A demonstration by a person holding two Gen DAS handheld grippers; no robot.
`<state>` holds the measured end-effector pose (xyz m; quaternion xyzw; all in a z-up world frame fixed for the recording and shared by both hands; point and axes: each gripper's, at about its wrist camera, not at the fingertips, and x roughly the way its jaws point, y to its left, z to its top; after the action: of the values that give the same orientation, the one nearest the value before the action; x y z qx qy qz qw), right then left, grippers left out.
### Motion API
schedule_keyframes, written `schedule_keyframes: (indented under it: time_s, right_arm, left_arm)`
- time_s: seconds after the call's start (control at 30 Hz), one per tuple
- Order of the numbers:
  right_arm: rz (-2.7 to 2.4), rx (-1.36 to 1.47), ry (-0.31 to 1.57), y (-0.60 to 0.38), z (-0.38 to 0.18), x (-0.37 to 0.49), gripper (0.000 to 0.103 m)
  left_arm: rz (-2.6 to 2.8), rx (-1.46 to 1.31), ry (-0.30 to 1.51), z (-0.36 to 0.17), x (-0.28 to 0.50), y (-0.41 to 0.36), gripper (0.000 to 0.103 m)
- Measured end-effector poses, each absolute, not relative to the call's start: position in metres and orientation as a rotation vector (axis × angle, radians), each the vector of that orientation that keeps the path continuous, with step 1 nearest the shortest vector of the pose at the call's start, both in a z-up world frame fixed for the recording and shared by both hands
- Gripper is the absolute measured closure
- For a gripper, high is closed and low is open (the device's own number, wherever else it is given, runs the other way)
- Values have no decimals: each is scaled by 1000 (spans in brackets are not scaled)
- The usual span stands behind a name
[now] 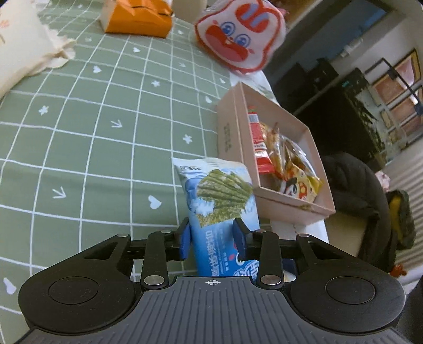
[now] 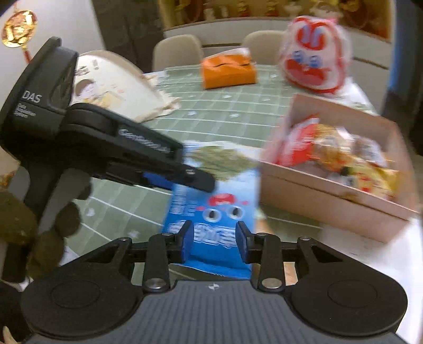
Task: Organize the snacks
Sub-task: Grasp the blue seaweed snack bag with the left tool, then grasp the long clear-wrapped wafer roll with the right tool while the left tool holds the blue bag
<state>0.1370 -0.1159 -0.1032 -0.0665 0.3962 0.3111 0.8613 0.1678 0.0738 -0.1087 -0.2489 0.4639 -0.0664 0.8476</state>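
Now both tilt downward: left gripper [image 1: 212,238] and right gripper [image 2: 214,239] each clamp the blue seaweed packet [image 1: 219,206], lower centre of frame.

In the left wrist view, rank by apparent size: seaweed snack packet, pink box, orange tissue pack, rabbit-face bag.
1. pink box
2. seaweed snack packet, enlarged by nearness
3. rabbit-face bag and orange tissue pack: alike, both farther and cropped, so unranked

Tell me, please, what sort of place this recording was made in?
Probably a home dining room: a table under a green checked tablecloth, pale dining chairs behind it, and a pink box of snacks.
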Motion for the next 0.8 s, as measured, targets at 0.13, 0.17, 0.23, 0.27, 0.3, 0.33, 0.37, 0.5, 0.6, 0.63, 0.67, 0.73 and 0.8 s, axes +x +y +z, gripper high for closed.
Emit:
schedule_keyframes:
  time_s: [0.13,0.17,0.23,0.27,0.3,0.33,0.37,0.5,0.6,0.63,0.67,0.73,0.8]
  right_arm:
    - [543,-80,820,-153,-102,136,45]
    - [531,-48,841,-162,-106,139,45]
    - [510,5,893,-172,-116,147,45]
    - [504,24,912,-175,-120,149,45]
    - [500,38,922,-176,-124,149,45]
    - [498,41,922,-176,-125,149,45]
    - [499,38,917,-176,-125,150,45]
    - [509,3,875,-172,-119,149,45]
    - [514,2,864,-171,-114,151,45]
    - [517,-3,862,-170,-112,152,44]
    - [519,-9,861,-170,-111,152,44]
    - [523,-19,857,-169,-110,154,43]
    - [537,-25,851,-169,-108,153,40]
  left_arm:
    - [-174,-545,988,-111,160,70,66]
    - [-176,-560,994,-111,159,68,67]
    - [-170,-560,989,-109,156,63,67]
    - [-166,-544,982,-105,154,60,67]
    - [-162,-524,973,-101,153,56,67]
    - [-158,-512,964,-96,151,55,67]
    - [-155,-509,953,-92,150,54,67]
    - [-137,-528,906,-78,151,54,74]
    - [-137,-488,890,-67,152,47,76]
    - [-136,-474,892,-65,153,45,76]
    - [-133,-459,894,-64,155,42,76]
    - [-124,-453,895,-64,157,41,76]
    - [-110,-461,898,-66,162,42,75]
